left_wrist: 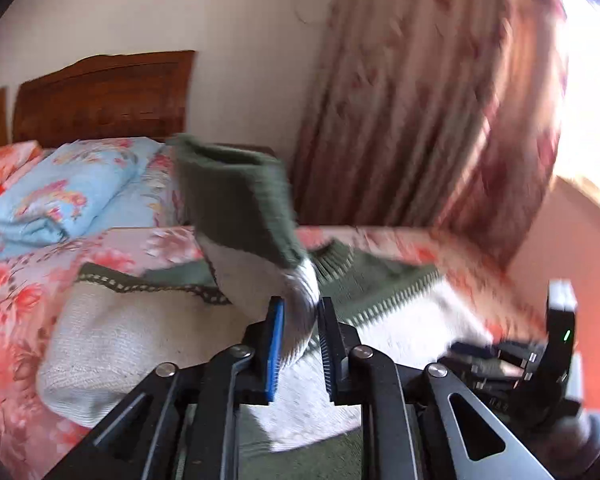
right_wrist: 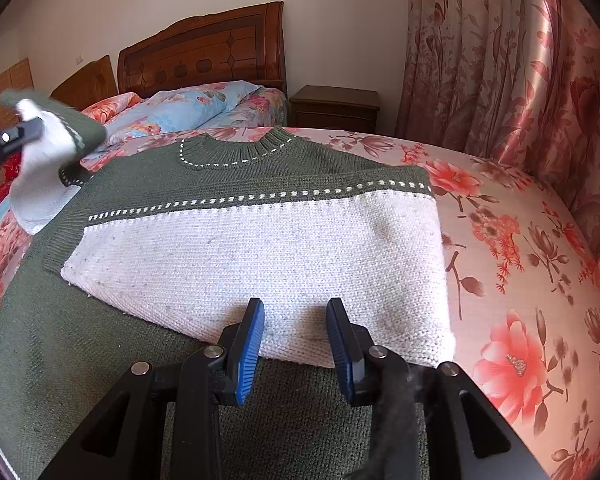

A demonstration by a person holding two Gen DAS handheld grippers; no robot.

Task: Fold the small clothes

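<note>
Sweater (right_wrist: pixel 256 248): knitted, green yoke and collar, white body, dashed white trim. It is lying flat on the bed (right_wrist: pixel 512 280), collar toward the headboard, its right side already turned in under a straight edge. In the right wrist view the white panel is sitting smooth, green knit showing below and to the left of it.

Sleeve (left_wrist: pixel 248 216): white with a green cuff, lifted clear of the bedspread, cuff uppermost. It is blurring in both views.

Left hand-held gripper (left_wrist: pixel 298 336): clenched on the white part of the sleeve, knit pinched between the blue pads.

Right hand-held gripper (right_wrist: pixel 296 336): released, jaws standing partly apart with nothing between them, hovering over the near edge of the white panel.

Step in hand, as judged: laying the sleeve across the body. Doing it well likely means carrying the cuff over the white panel without dragging the shoulder, keeping the fold line parallel to the sweater's side, and letting go only once the sleeve is lying flat. The free gripper is well placed for pinning the body so the panel is not shifting. Risk: a fast carry could bunch the knit at the armhole.

Bed: wide, covered in a pink floral spread, serving as the work area.

Pillow (right_wrist: pixel 188 108): pale blue, floral, resting near the headboard.

Headboard (right_wrist: pixel 204 52): dark carved wood.

Nightstand (right_wrist: pixel 334 106): dark wood, standing beside the bed.

Curtain (right_wrist: pixel 500 60): pink floral, hanging to the right, daylight glaring behind it.

Wall: plain, pale.
</note>
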